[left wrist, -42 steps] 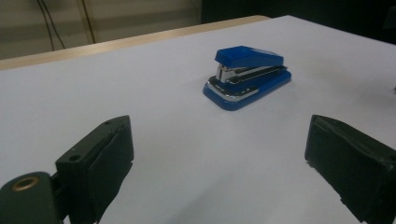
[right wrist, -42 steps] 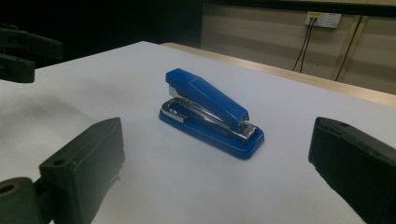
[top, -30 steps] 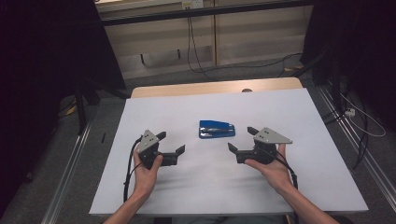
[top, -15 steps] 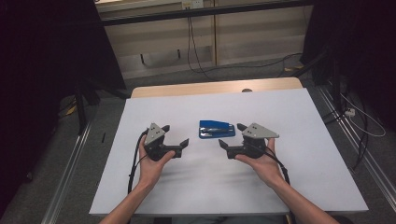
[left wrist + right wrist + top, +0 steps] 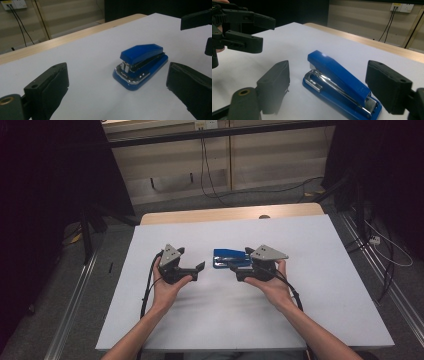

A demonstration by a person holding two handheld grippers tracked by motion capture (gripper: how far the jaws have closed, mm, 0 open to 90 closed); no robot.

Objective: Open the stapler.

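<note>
A blue stapler [image 5: 226, 257] with a chrome base lies flat on the white table cover [image 5: 210, 320], near the middle. My left gripper [image 5: 191, 259] stands open just left of it, jaws pointing at the stapler [image 5: 141, 65] and a short gap away. The left gripper [image 5: 117, 100] holds nothing. My right gripper [image 5: 242, 261] is open at the stapler's right end. In the right gripper view the stapler [image 5: 337, 77] runs between the spread jaws of the right gripper [image 5: 332, 90], and I see no contact. The left gripper [image 5: 265, 33] faces it from beyond.
A bare wooden strip of the table [image 5: 230, 213] shows past the cover's far edge. Cables [image 5: 205, 165] hang down the wall panel behind. Metal rails [image 5: 75, 300] run along the floor on both sides, with loose cable [image 5: 390, 255] at the right.
Both hands have moved inward and slightly forward. The two grippers now flank the stapler closely, the right one reaching its end. The stapler has not moved.
</note>
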